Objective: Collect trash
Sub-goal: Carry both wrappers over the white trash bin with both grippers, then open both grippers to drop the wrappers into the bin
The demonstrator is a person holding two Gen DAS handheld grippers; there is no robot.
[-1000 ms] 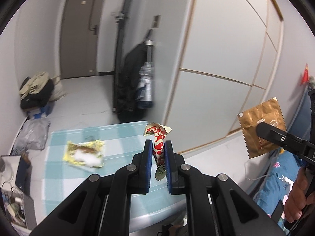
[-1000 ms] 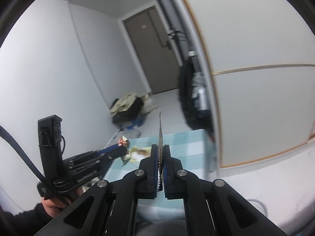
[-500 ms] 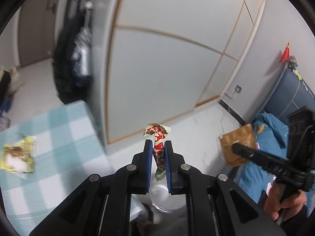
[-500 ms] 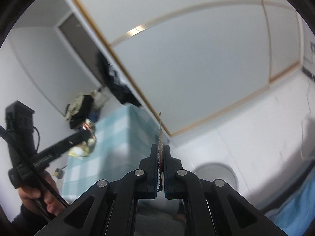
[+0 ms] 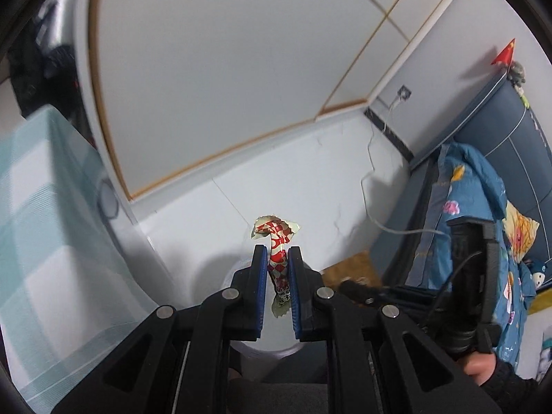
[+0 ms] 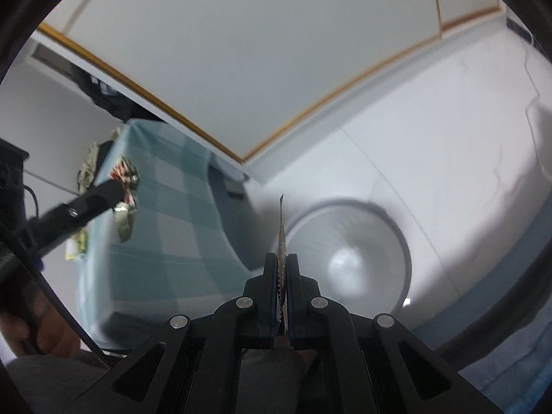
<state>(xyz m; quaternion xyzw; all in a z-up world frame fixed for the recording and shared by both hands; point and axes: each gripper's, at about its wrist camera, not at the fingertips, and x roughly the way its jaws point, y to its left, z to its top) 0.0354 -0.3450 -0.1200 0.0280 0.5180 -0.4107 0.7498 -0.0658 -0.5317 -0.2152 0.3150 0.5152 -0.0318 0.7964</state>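
Fingers of the left gripper (image 5: 276, 253) pinch a red-and-white checked wrapper (image 5: 276, 241), whose crumpled top stands above the tips and whose tail hangs between the pads. Fingers of the right gripper (image 6: 282, 258) are pressed onto a flat brown sachet (image 6: 281, 231), seen edge-on with its serrated edge between the pads.

Clearances: a round white bin (image 6: 348, 258) stands open on the pale floor (image 6: 448, 138), just beside the rounded corner of the blue-checked table (image 6: 165, 241). Beyond the bin, the floor is bare up to the white wardrobe panels (image 6: 241, 51) and their gold trim. A blue bed (image 5: 483, 241) bounds the far side, near a trailing white cable (image 5: 371, 179).

Pose: both grippers point steeply downward. The sachet's edge lies over the bin's left rim. A second yellow wrapper (image 6: 76, 248) lies on the table.
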